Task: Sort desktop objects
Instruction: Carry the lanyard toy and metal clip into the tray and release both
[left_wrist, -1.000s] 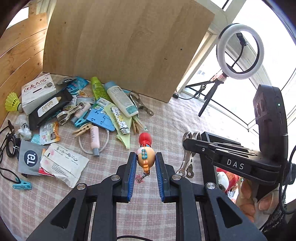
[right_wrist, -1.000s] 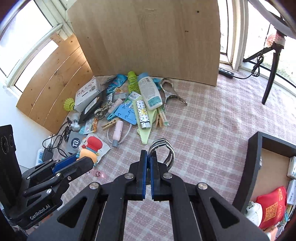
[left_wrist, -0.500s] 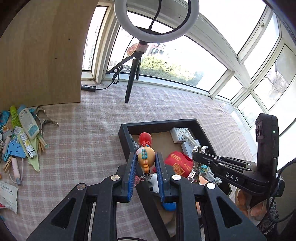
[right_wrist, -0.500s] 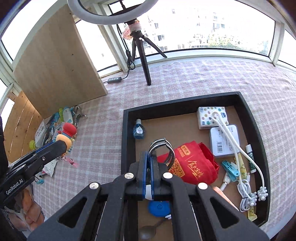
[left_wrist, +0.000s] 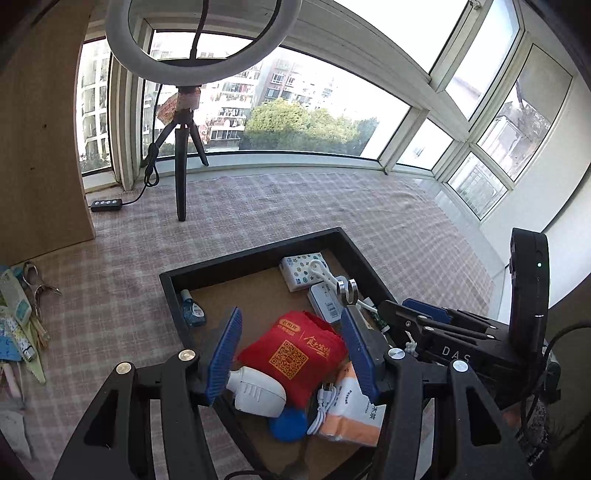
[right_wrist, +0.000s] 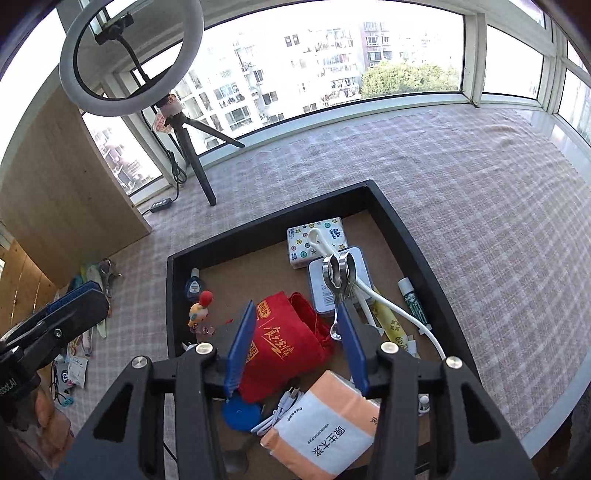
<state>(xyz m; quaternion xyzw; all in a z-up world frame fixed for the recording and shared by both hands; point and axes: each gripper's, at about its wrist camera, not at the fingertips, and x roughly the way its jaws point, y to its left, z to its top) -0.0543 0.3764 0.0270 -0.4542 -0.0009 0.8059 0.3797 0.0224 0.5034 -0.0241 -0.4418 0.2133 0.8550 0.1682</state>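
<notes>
A: What's in the black rectangular tray (right_wrist: 413, 236)?

B: A soft red fabric pouch (right_wrist: 288, 343) mid-tray and a glossy tissue pack (right_wrist: 325, 435) at the near edge. The small doll figurine (right_wrist: 198, 309) is by the left wall.

A: And the tongs?

B: Both opening. The left gripper (left_wrist: 291, 354) has nothing between its ribbed blue pads; the right gripper (right_wrist: 295, 343) has the shiny metal clip (right_wrist: 338, 277) against its right pad.

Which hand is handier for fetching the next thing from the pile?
Left, likely: left gripper, jaws opening and empty, hangs nearer the pile; right gripper, jaws opening too, has a metal clip beside it.
</notes>
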